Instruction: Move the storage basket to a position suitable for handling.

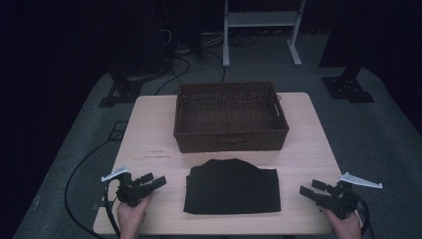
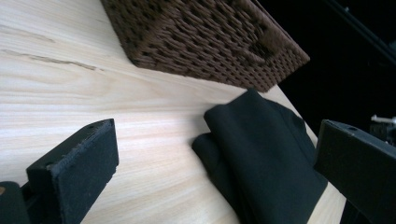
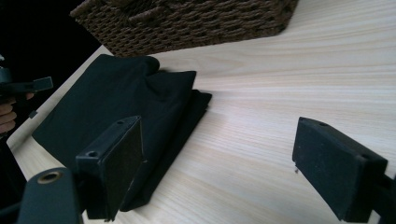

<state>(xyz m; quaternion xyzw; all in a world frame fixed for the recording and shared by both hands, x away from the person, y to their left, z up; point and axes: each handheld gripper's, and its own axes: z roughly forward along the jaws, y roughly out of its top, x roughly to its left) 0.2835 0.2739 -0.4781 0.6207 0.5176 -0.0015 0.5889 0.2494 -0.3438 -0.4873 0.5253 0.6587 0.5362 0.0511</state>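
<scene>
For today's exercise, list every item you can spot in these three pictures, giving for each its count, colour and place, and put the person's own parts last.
Table: one, pale wood, centre.
Basket: one, brown wicker, at the table's far middle.
Folded cloth: one, black, flat on the table, on the near side of the basket.
Metal stand: one, white, on the floor beyond the table.
Left gripper: one, black, left of the cloth, jaws open.
Right gripper: one, black, right of the cloth, jaws open.
</scene>
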